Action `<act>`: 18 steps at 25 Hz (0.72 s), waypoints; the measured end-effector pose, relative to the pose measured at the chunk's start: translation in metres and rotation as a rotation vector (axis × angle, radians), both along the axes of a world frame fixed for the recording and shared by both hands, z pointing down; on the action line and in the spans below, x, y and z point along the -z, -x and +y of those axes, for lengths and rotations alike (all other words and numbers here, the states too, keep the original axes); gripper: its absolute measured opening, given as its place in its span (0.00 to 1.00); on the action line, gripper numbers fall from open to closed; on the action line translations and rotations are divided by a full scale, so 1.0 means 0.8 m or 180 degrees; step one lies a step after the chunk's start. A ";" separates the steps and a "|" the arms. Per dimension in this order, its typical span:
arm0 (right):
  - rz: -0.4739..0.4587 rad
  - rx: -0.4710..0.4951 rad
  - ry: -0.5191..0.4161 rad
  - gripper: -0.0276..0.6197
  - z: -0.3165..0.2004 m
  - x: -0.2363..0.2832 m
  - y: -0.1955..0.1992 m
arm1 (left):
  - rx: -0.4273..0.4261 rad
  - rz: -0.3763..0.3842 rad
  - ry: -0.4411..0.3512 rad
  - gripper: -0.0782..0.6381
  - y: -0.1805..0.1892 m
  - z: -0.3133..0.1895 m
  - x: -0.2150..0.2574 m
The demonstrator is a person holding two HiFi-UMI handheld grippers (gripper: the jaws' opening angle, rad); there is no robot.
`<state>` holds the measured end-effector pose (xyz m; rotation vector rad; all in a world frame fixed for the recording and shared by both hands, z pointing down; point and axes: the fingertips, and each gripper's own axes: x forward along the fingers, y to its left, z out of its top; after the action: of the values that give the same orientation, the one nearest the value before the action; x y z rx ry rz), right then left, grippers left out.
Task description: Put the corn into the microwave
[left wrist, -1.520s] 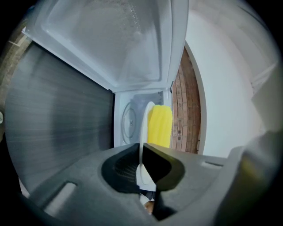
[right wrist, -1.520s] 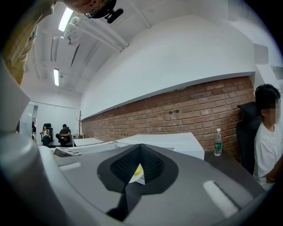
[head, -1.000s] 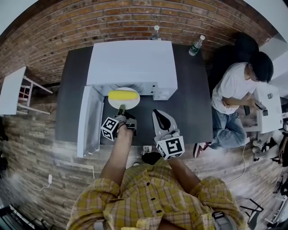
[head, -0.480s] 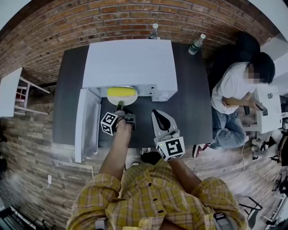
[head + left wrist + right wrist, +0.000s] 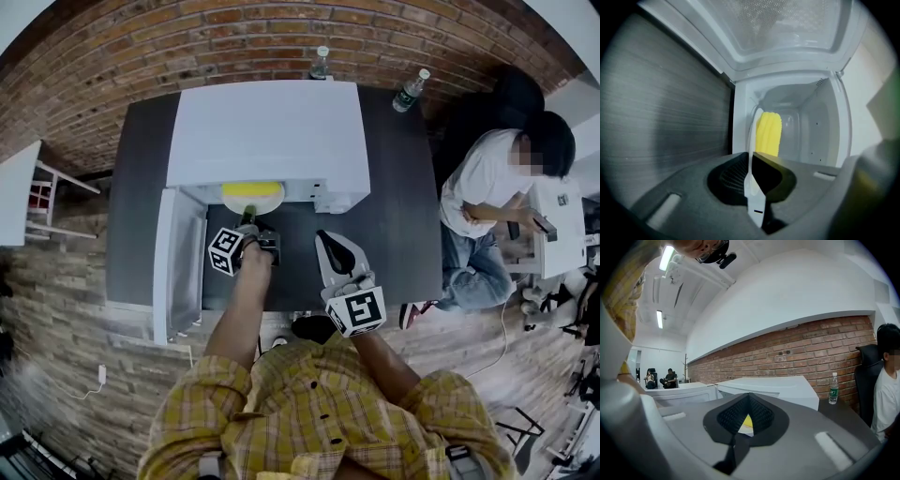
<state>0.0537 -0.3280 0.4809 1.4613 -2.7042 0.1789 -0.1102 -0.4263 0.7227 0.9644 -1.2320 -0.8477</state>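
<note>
A yellow corn cob (image 5: 251,188) lies on a white plate (image 5: 253,201) that sits half inside the mouth of the white microwave (image 5: 267,131). The microwave door (image 5: 178,262) hangs open to the left. My left gripper (image 5: 249,219) is shut on the plate's near rim. In the left gripper view the rim (image 5: 751,154) runs edge-on between the jaws, with the corn (image 5: 768,133) behind it and the cavity beyond. My right gripper (image 5: 330,242) hovers shut and empty over the dark table (image 5: 403,225), to the right of the plate.
Two water bottles (image 5: 321,64) (image 5: 411,92) stand at the table's back edge behind the microwave. A person in a white shirt (image 5: 487,187) sits to the right of the table. A small white table (image 5: 19,187) stands at the left.
My left gripper has pushed forward and the plate with the corn has slid further into the microwave. The right gripper has stayed where it was.
</note>
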 end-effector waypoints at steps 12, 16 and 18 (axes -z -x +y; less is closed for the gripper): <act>0.0017 -0.0010 0.0037 0.05 -0.007 -0.006 -0.007 | 0.0012 -0.0070 0.0189 0.13 0.003 -0.022 0.001; 0.0005 -0.0023 0.0051 0.05 -0.009 -0.005 -0.011 | -0.0022 -0.0120 0.0240 0.13 0.001 -0.028 0.000; -0.0002 -0.0012 0.0042 0.05 -0.010 -0.003 -0.011 | -0.0027 -0.0116 0.0261 0.13 -0.001 -0.031 0.000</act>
<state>0.0624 -0.3357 0.4834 1.4632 -2.6958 0.1971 -0.1094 -0.4512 0.7225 0.9219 -1.2832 -0.7701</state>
